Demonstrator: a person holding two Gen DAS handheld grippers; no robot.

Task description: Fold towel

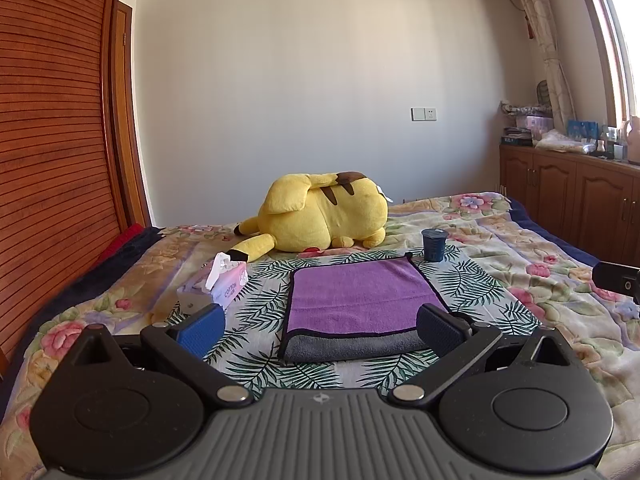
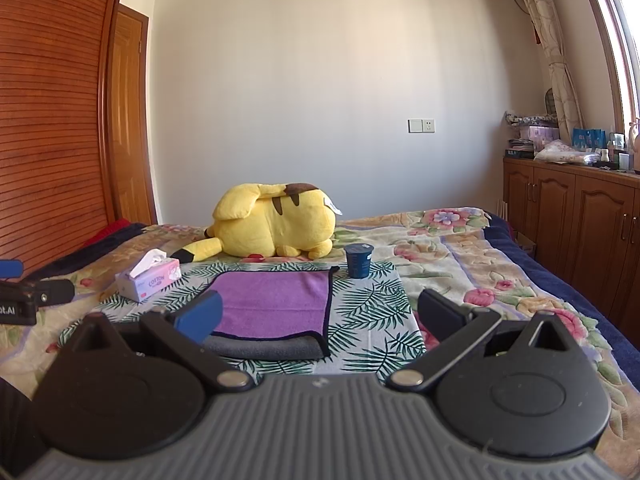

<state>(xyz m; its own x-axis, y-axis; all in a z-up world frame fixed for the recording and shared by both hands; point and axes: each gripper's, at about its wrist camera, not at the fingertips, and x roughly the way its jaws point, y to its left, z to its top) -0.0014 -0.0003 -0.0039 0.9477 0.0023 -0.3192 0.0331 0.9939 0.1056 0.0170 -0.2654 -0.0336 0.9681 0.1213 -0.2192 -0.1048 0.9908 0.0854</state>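
Note:
A purple towel with a grey underside lies folded on a leaf-print cloth on the bed, its grey fold edge nearest me. It also shows in the right wrist view. My left gripper is open and empty, held just in front of the towel's near edge. My right gripper is open and empty, its left finger in front of the towel's near left part. Each gripper shows at the edge of the other's view.
A pink tissue box sits left of the towel. A dark blue cup stands at the towel's far right corner. A yellow plush toy lies behind. A wooden wardrobe stands left, cabinets right.

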